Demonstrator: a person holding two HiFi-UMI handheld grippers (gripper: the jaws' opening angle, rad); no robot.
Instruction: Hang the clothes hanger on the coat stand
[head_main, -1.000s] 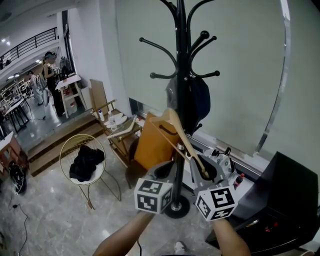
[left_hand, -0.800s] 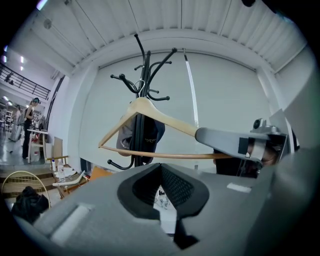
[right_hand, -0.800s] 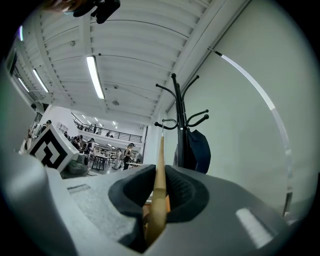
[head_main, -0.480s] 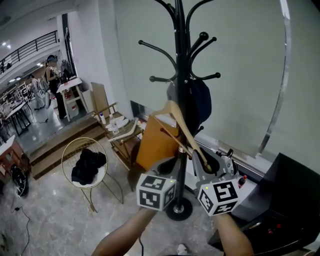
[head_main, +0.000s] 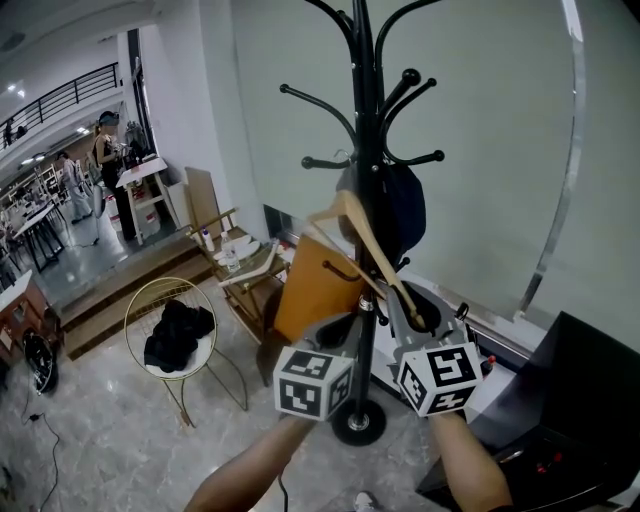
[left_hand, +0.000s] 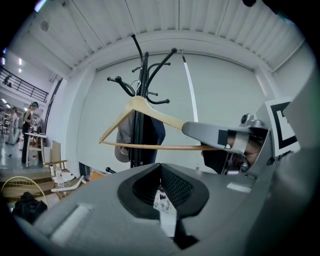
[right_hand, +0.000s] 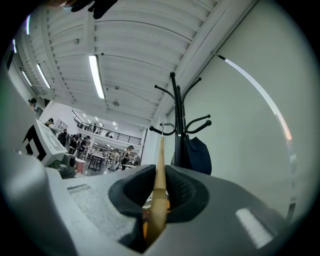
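The black coat stand rises in the middle of the head view, with a dark blue bag hung on it. A wooden clothes hanger tilts up toward the stand. My right gripper is shut on its lower end. In the right gripper view the hanger runs up from between the jaws, and its metal hook sits right by a lower peg. My left gripper is just left of the pole, shut on nothing. It looks at the hanger and the stand.
A gold wire chair holding black clothing stands at the lower left. A wooden folding chair and an orange-brown board sit behind the stand. A black cabinet is at the right. People stand far off at the left.
The right gripper has lifted the hanger higher and closer to the stand's lower pegs. The left gripper has stayed beside the pole.
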